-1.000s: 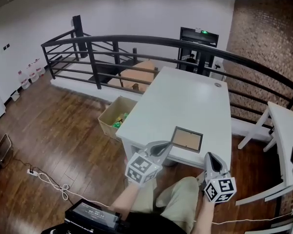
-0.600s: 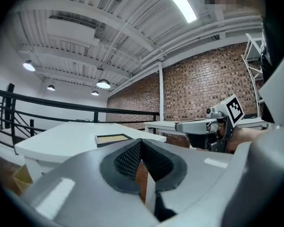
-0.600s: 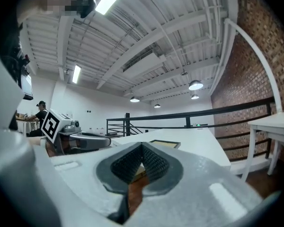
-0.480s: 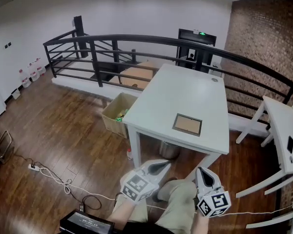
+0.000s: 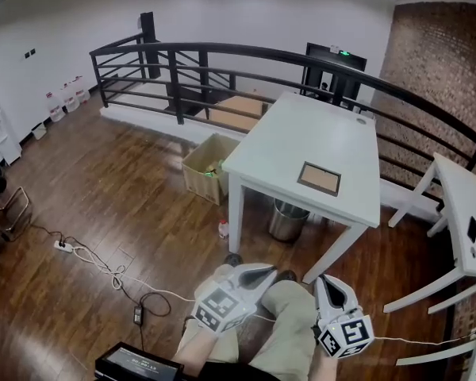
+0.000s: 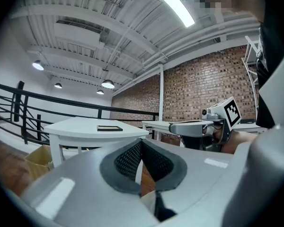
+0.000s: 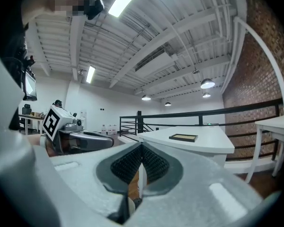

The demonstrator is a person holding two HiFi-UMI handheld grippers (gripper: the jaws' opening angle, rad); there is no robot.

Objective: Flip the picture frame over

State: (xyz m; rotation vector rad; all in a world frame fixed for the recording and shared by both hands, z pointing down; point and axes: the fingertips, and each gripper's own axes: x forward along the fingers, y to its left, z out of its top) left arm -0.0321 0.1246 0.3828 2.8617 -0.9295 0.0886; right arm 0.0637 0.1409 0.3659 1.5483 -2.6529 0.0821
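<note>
Your left gripper (image 5: 267,271) has its jaws pressed together with nothing between the ribbed dark pads, and the left gripper view shows only a thin seam where they meet. Your right gripper (image 5: 327,282), just beside it, is the same: jaws closed and empty. Both sit low in front of your knees, pointing roughly level toward the white table (image 5: 300,130).

The picture frame (image 5: 319,178) lies flat on that table, near the edge closest to you and toward its right side, well apart from both grippers. The flip has not started, so I judge you are at the approach. Next you need to get to the table, open at least one pair of jaws and catch a long edge of the frame. The frame lies flush on the top, so you will likely have to tip or slide an edge clear before the pads can bite.

At the left the floor is glossy dark wood with loose cables (image 5: 87,254) trailing across it. An open cardboard box (image 5: 203,169) stands beside the table's left legs, and a round metal bin (image 5: 287,221) stands under the table. The tabletop is smooth, matte and white. The frame is a thin rectangle with a dark rim round a tan panel, and I cannot tell which face is up. A rough brick wall (image 5: 440,70) closes the right side.
</note>
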